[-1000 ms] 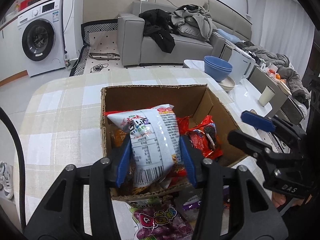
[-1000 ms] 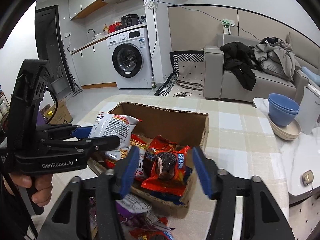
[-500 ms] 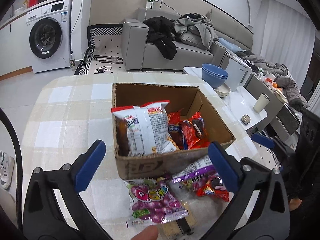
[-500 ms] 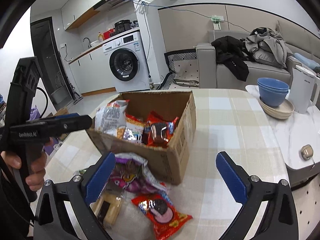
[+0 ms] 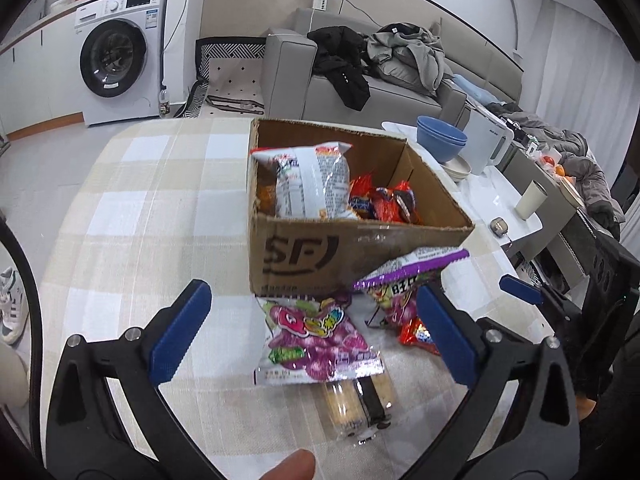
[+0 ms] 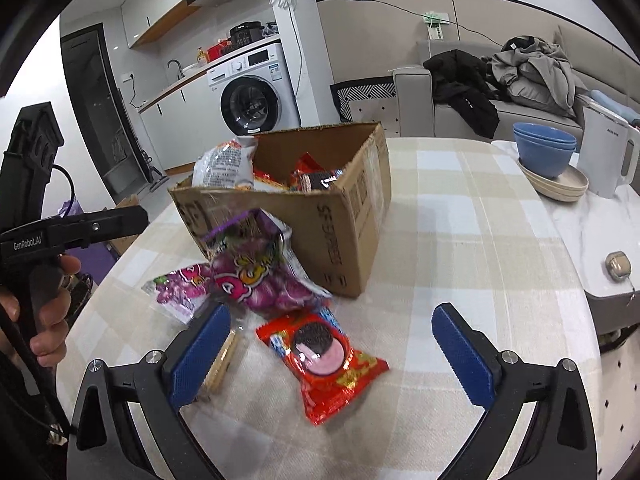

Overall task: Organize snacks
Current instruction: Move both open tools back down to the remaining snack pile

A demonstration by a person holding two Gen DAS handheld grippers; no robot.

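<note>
A round table under a beige-and-white checked cloth [image 5: 160, 184] fills the foreground. Beyond its far edge stands a grey fabric sofa [image 5: 292, 72] heaped with dark and grey clothes [image 5: 408, 56]. A white front-loading washing machine [image 6: 252, 92] sits under a counter against the white wall, on a pale glossy floor [image 5: 36, 168].

Box [image 5: 320, 248] on table [image 5: 152, 200], snack packets [image 5: 316, 340] before it, biscuit pack [image 5: 360, 400] seemingly partly beneath one

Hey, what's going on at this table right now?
A person is sorting snacks into a cardboard box with two hand-held grippers. The left gripper hangs open over a purple candy bag; the right gripper hangs open over a red cookie packet. Neither holds anything. A white chip bag is in the box.
</note>
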